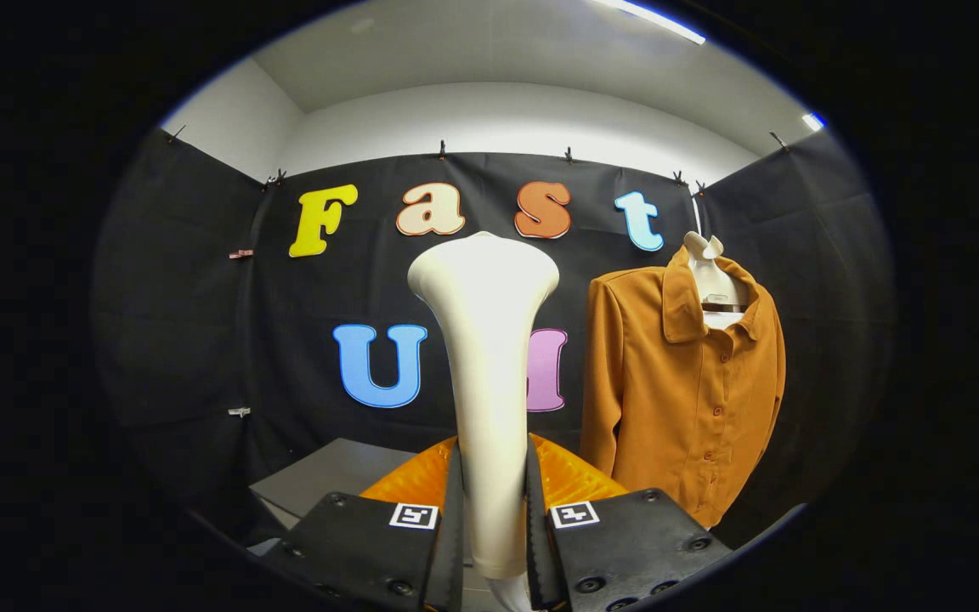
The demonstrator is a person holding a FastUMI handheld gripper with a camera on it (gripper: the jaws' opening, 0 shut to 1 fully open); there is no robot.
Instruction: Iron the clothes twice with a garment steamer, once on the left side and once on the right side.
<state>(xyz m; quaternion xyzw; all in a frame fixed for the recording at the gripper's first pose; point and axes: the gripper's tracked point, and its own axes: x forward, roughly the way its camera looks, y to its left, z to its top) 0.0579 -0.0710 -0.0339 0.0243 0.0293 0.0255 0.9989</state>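
Nearest the lens, the gripper point(494, 518) has its jaws pinching the handle of the garment steamer point(486, 357), one finger pressed against each side of the cream-white shaft. Steamer stands upright between the fingers; the shaft narrows where it is gripped and flares upward into a broad, rounded head that sits above the level of the fingers. Each finger block carries a small square black-and-white marker on its upper face. Orange translucent ribbed part point(570, 480) visible just behind the fingers, on both sides of the shaft; cannot tell what it belongs to. Beyond the fingers and to the right of the steamer head, the shirt point(681, 382), orange-brown, collared, buttoned down the front, hangs on a pale hanger form point(710, 276) against the black cloth wall. Shirt faces the camera, sleeves hanging straight down. Steamer head and shirt are well apart, not touching. Grey worktop point(328, 480) lies beyond the fingers to the left, lower than the shirt hem. White wall and ceiling with strip light above the cloth.
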